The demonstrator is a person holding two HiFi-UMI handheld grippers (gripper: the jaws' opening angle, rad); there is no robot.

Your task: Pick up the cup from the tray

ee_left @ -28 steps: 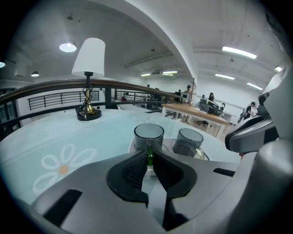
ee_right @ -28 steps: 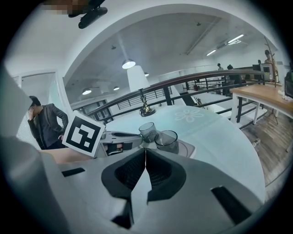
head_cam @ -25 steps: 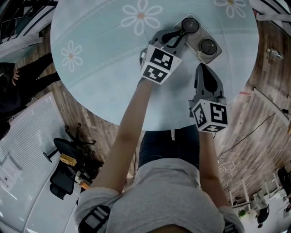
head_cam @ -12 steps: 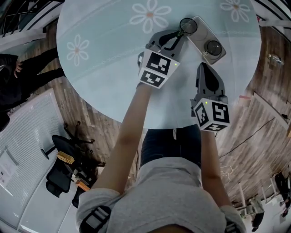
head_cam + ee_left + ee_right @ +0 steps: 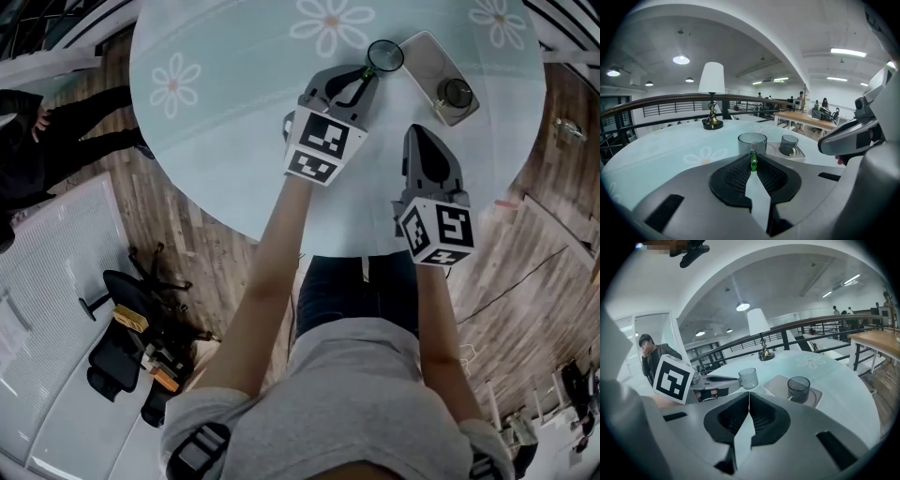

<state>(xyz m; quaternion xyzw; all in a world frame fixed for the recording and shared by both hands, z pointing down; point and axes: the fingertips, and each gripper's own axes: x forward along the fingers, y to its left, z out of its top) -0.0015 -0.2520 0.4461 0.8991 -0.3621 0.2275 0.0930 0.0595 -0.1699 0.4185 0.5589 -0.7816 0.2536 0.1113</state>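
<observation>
the left tongs point(image 5: 753, 164) pinch the green handle of the cup point(image 5: 752, 142), holding it upright just off the tray point(image 5: 427, 56), apparently to lift it clear; the right tongs point(image 5: 749, 397) hover shut, empty, above the counter point(image 5: 234, 112).

Whoever is working here wears a light grey short-sleeved T-shirt point(image 5: 347, 403) over dark trousers point(image 5: 352, 286), with a black strap point(image 5: 195, 452) and its buckle at one shoulder. The left gripper point(image 5: 367, 75) and right gripper point(image 5: 419, 141) look alike: smooth grey plastic shells tapering to a beak, lined inside with black ribbed pads point(image 5: 736, 176). Each carries a white cube point(image 5: 323, 142) at its rear end, with bold black square markers printed on its faces.
</observation>
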